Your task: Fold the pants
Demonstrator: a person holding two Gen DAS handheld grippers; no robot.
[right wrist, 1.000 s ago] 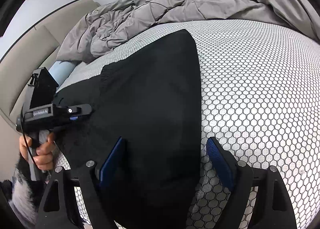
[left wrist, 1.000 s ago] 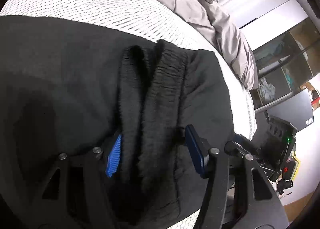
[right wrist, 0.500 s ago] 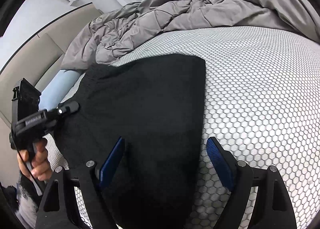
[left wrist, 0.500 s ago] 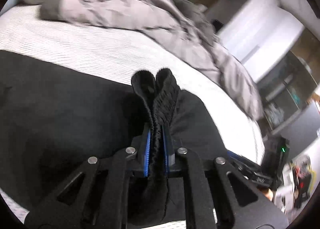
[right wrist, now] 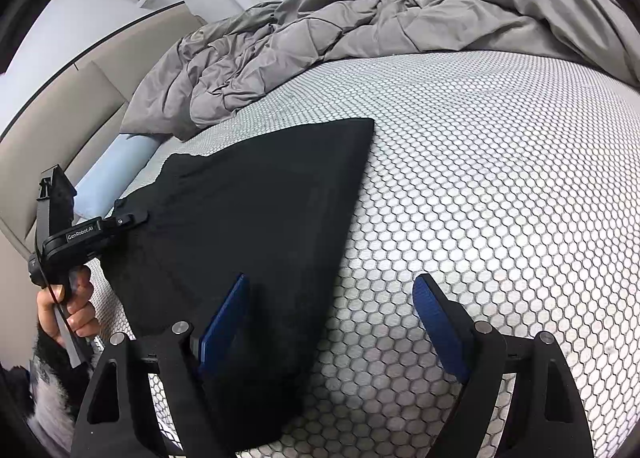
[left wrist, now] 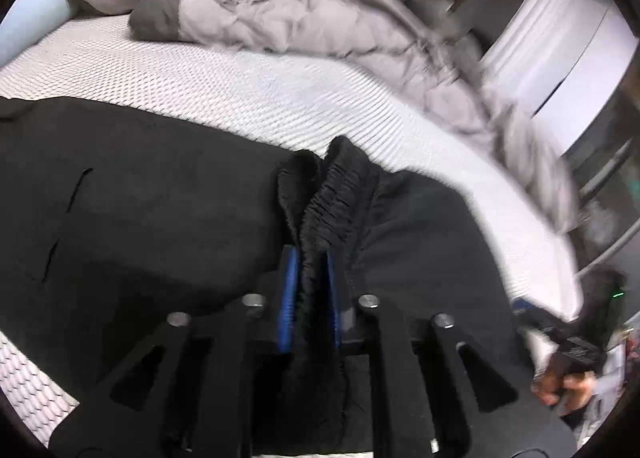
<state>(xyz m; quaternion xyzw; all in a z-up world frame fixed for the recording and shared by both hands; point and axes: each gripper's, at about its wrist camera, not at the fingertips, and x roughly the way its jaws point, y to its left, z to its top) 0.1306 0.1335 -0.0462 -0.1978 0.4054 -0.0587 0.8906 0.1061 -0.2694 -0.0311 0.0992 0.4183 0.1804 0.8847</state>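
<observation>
Black pants (right wrist: pixel 260 217) lie spread on the white honeycomb mattress (right wrist: pixel 500 177). In the left wrist view my left gripper (left wrist: pixel 311 258) pinches the bunched elastic waistband (left wrist: pixel 332 193) between its blue pads; the jaws are opening slightly, with the fabric still pressed between them. The waistband stands up in a ridge above the rest of the pants (left wrist: pixel 160 197). My right gripper (right wrist: pixel 328 298) is open wide over the pants' near edge. Its left pad is over the cloth and its right pad over bare mattress. The left gripper (right wrist: pixel 132 217) also shows in the right wrist view, held by a hand (right wrist: pixel 76 310).
A crumpled grey duvet (right wrist: pixel 320 29) fills the far side of the bed. A light blue pillow (right wrist: pixel 116 173) lies against the beige headboard (right wrist: pixel 60 117). White wardrobe doors (left wrist: pixel 560 37) stand beyond the bed.
The left gripper shut on the bunched waistband, then lifted and tilted up with it. The pants' far part shifted and flattened on the mattress. The right gripper stayed open and still.
</observation>
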